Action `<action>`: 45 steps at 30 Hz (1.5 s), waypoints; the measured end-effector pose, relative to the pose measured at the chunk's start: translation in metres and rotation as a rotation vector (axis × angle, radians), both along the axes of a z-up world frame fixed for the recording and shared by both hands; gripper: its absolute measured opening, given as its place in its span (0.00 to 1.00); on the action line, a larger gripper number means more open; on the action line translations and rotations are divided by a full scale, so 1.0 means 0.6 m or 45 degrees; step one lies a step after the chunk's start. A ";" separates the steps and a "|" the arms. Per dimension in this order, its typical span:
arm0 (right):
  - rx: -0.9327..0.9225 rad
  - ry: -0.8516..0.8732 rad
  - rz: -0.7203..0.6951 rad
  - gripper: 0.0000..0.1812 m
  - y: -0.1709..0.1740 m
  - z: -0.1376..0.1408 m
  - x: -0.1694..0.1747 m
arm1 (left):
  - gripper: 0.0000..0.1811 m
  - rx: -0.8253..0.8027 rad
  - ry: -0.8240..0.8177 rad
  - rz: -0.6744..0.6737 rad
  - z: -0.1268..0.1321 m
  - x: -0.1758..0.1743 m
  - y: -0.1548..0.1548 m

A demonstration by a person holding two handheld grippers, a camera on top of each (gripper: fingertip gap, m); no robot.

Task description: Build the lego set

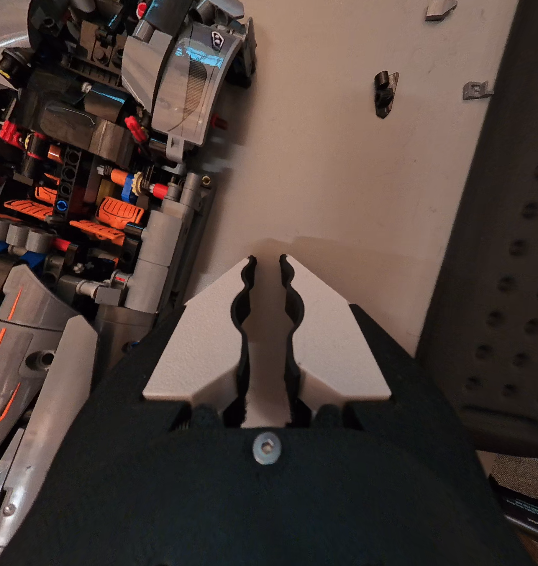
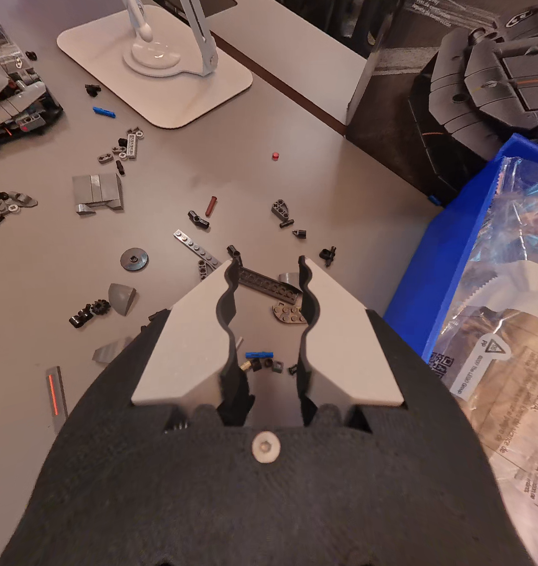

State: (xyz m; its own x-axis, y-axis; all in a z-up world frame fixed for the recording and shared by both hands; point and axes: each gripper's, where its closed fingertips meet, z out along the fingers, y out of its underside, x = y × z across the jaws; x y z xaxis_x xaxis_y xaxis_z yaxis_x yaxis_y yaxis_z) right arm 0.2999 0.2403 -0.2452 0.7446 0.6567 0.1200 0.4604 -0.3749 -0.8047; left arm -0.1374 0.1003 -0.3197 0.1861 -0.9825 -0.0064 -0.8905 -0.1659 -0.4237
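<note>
Two empty grippers, and a table full of loose bricks waiting to be knocked about.

Nothing is held: the right gripper [image 2: 269,262] hangs spread wide over the scatter, with a long black plate [image 2: 269,284] lying between its tips, while the left gripper [image 1: 267,258] has only a narrow gap between its fingers and rests over bare table just beside the half-built lego model [image 1: 87,171]. My worry is on the right, where the pieces lie close together: closing on that flat plate could drag in the grey rounded plate [image 2: 287,314] next to it or push the plate away, and the blue pin [image 2: 259,354] and small bits below the fingers could be swept toward the blue bin [image 2: 439,245]. On the left, a careless swing could bump the model's grey curved panel [image 1: 188,92] loose.
</note>
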 end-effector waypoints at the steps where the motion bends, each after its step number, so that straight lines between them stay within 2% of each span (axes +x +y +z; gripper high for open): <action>1: 0.004 0.000 -0.001 0.21 0.000 0.001 0.000 | 0.08 0.001 0.000 0.000 0.000 0.000 0.000; 22: 0.017 -0.042 0.052 0.18 -0.006 0.000 -0.009 | 0.08 -0.001 0.008 -0.003 -0.001 -0.001 -0.001; 25: 0.056 -0.038 0.034 0.18 -0.003 0.014 -0.002 | 0.08 -0.002 0.008 -0.004 -0.002 -0.001 -0.001; 31: 0.218 0.017 -0.049 0.19 0.008 0.072 0.036 | 0.08 -0.003 0.013 -0.008 -0.003 0.000 -0.001; 35: 0.231 0.148 -0.082 0.19 0.009 0.097 0.051 | 0.08 -0.006 0.015 -0.005 -0.005 0.000 0.000; 45: 0.255 0.080 -0.076 0.19 0.008 0.095 0.057 | 0.08 -0.008 0.019 -0.001 -0.007 -0.001 0.001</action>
State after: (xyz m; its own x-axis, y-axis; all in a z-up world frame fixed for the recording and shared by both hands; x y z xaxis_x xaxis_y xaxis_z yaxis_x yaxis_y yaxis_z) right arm 0.3343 0.2452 -0.1882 0.7916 0.5789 0.1957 0.3884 -0.2294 -0.8925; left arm -0.1380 0.1011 -0.3238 0.1854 -0.9827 -0.0032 -0.8969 -0.1679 -0.4091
